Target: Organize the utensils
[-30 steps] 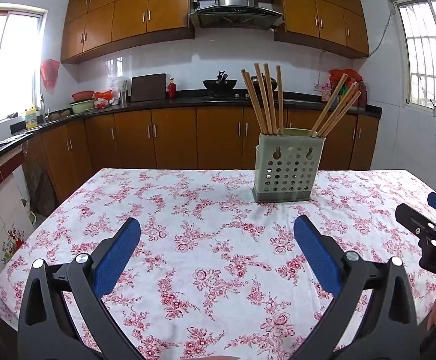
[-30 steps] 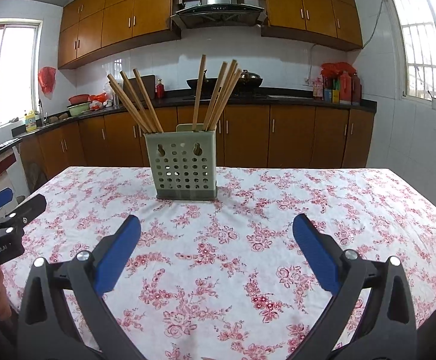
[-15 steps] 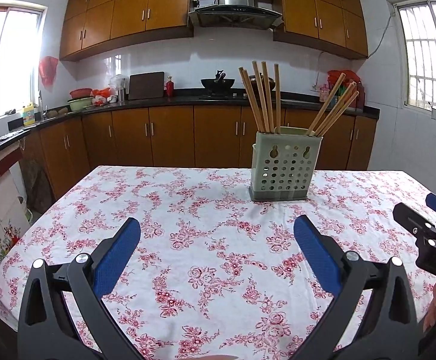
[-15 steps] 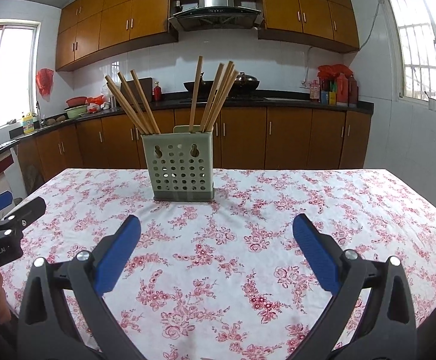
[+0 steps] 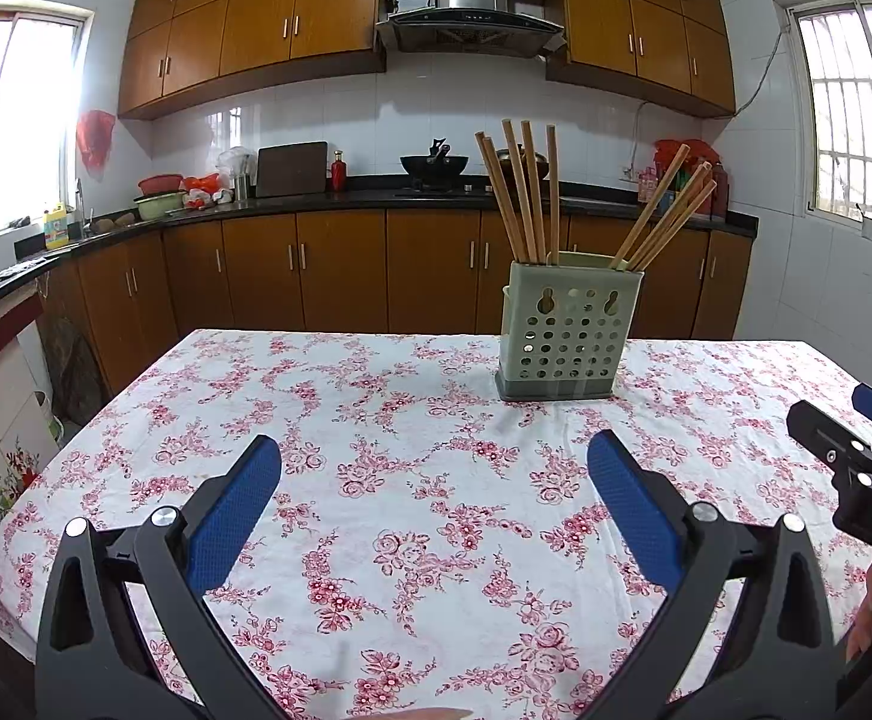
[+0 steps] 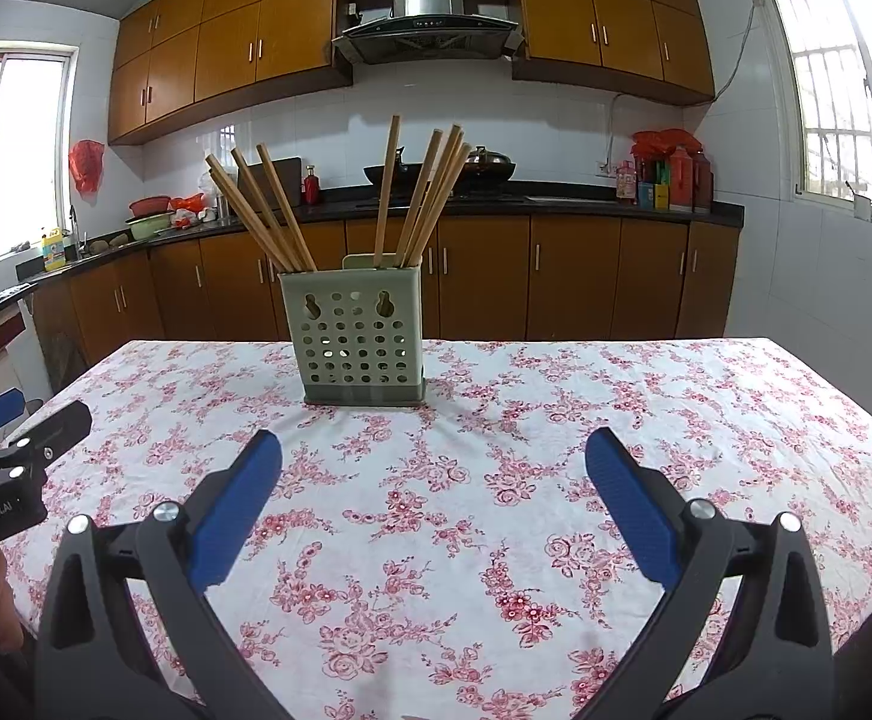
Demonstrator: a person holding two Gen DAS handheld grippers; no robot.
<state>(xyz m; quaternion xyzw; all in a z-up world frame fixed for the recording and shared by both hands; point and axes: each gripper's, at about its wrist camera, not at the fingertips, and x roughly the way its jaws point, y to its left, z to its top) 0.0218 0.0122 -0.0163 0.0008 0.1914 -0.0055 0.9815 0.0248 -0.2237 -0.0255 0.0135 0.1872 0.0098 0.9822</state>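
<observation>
A pale green perforated utensil holder [image 5: 565, 333] [image 6: 361, 339] stands upright on the floral tablecloth at the far middle of the table. Several wooden chopsticks [image 5: 520, 192] [image 6: 268, 213] stick up from it in two bunches, one leaning left and one leaning right [image 5: 664, 222] [image 6: 430, 195]. My left gripper [image 5: 433, 477] is open and empty, low over the near side of the table, well short of the holder. My right gripper [image 6: 433, 474] is also open and empty, beside it. Each gripper shows at the edge of the other's view: the right gripper [image 5: 856, 450], the left gripper [image 6: 16, 426].
The table wears a white cloth with red flowers [image 5: 412, 480] [image 6: 496, 480]. Behind it run brown kitchen cabinets and a dark counter [image 5: 316, 198] with a wok, bottles and bowls. Windows are on both side walls.
Both grippers have tilted down lower and drawn back slightly, so the holder sits a bit farther up in the views. Both stay open and empty.
</observation>
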